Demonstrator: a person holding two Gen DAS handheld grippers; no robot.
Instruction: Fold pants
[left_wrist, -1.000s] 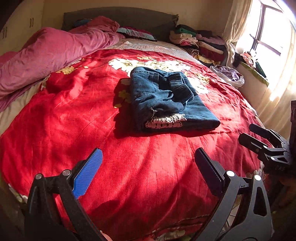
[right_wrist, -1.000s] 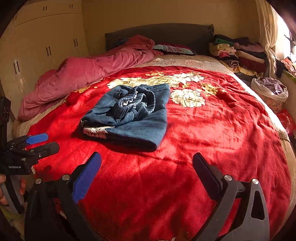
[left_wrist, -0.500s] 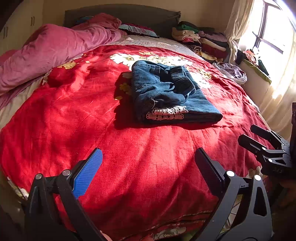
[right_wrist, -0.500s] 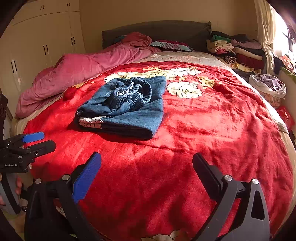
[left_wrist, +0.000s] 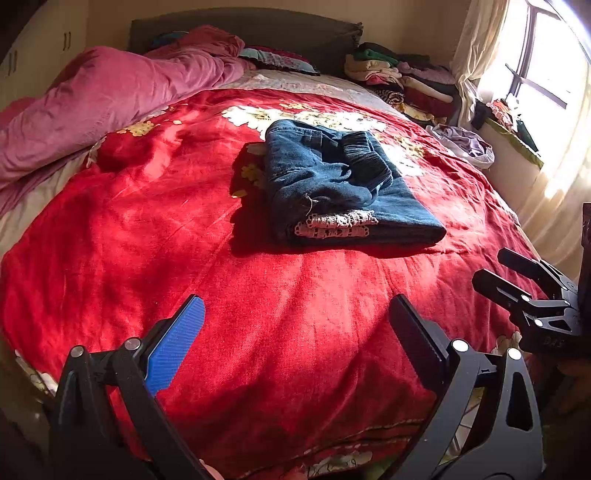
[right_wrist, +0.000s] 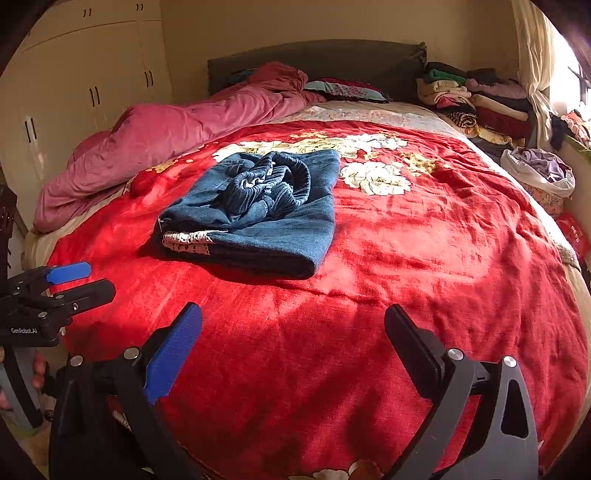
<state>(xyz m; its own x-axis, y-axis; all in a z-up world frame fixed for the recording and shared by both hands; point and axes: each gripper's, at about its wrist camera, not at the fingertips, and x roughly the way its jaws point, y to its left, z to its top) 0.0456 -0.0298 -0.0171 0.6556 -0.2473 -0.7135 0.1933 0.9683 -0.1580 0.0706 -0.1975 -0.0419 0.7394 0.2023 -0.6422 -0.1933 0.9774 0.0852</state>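
Note:
Blue denim pants (left_wrist: 343, 188) (right_wrist: 258, 210) lie folded into a compact bundle in the middle of the red floral blanket (left_wrist: 147, 240) (right_wrist: 424, 258), with the elastic waistband bunched on top and a white lace hem showing at the near edge. My left gripper (left_wrist: 297, 325) hangs open above the blanket's near part, well short of the pants, with nothing in it. My right gripper (right_wrist: 293, 332) is likewise open and empty, back from the bundle. Each gripper also shows in the other's view: the right gripper (left_wrist: 495, 269) at the edge, the left gripper (right_wrist: 92, 278) low on the left.
A crumpled pink duvet (right_wrist: 166, 144) lies along the bed's left side. Stacked folded clothes (right_wrist: 472, 99) sit at the far right corner by the headboard (right_wrist: 314, 59). A bag of laundry (right_wrist: 539, 173) stands beside the bed near the window. Wardrobes (right_wrist: 85, 85) line the left wall.
Both grippers have drawn slightly back and tilted, so the pants sit a little farther off in view. The pants themselves have not moved. Both stay open.

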